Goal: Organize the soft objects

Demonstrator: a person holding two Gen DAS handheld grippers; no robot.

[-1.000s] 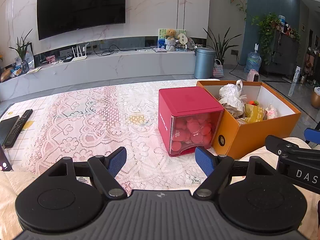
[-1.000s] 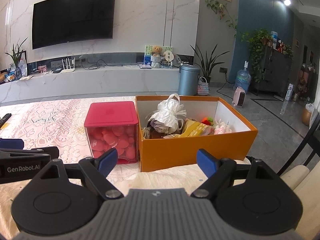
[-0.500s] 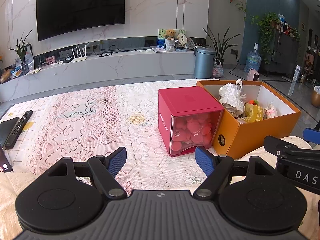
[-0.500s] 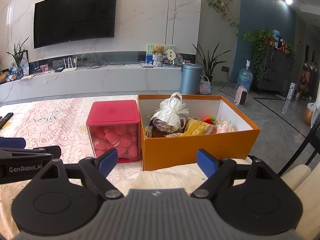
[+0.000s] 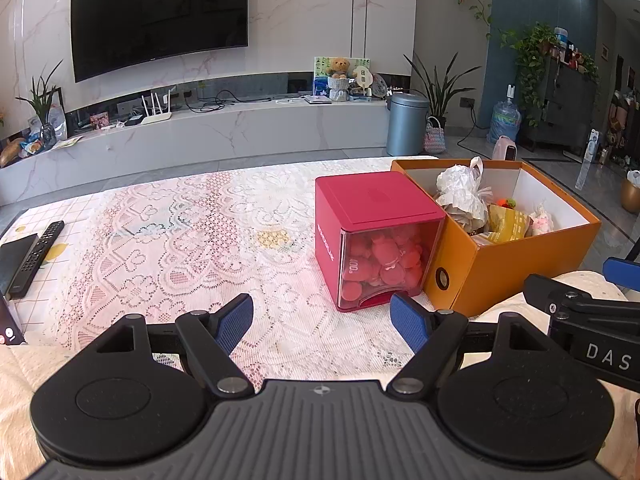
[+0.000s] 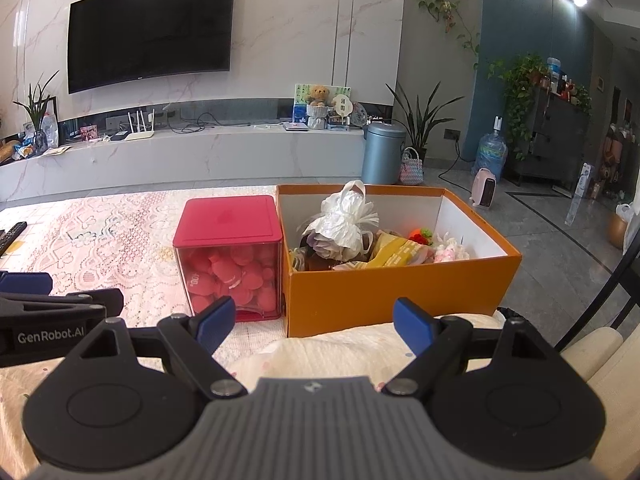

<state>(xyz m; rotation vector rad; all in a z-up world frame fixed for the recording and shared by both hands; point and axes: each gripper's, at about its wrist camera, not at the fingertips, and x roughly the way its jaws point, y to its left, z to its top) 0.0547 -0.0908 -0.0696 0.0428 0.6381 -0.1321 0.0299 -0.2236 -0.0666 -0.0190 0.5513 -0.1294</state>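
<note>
An open orange box (image 6: 400,292) stands on the lace-covered table and holds soft things: a white crinkled plastic bundle (image 6: 344,216), a yellow packet (image 6: 394,252), a small orange-green toy (image 6: 420,235) and a pale pink fluffy item (image 6: 450,250). The box also shows in the left wrist view (image 5: 512,264). A red-lidded clear cube (image 6: 230,256) full of pink soft pieces stands against the box's left side (image 5: 376,236). My left gripper (image 5: 322,322) is open and empty, short of the cube. My right gripper (image 6: 314,322) is open and empty, just before the box's front wall.
A cream cushion (image 6: 340,352) lies under the right gripper at the table's near edge. A black remote (image 5: 36,258) and a dark device lie at the table's far left. The lace tablecloth (image 5: 180,240) covers the table. A TV wall and low shelf stand beyond.
The right gripper view has shifted slightly, so the box and cube sit a little further right and higher in it. The left gripper has barely moved. Both stay open.
</note>
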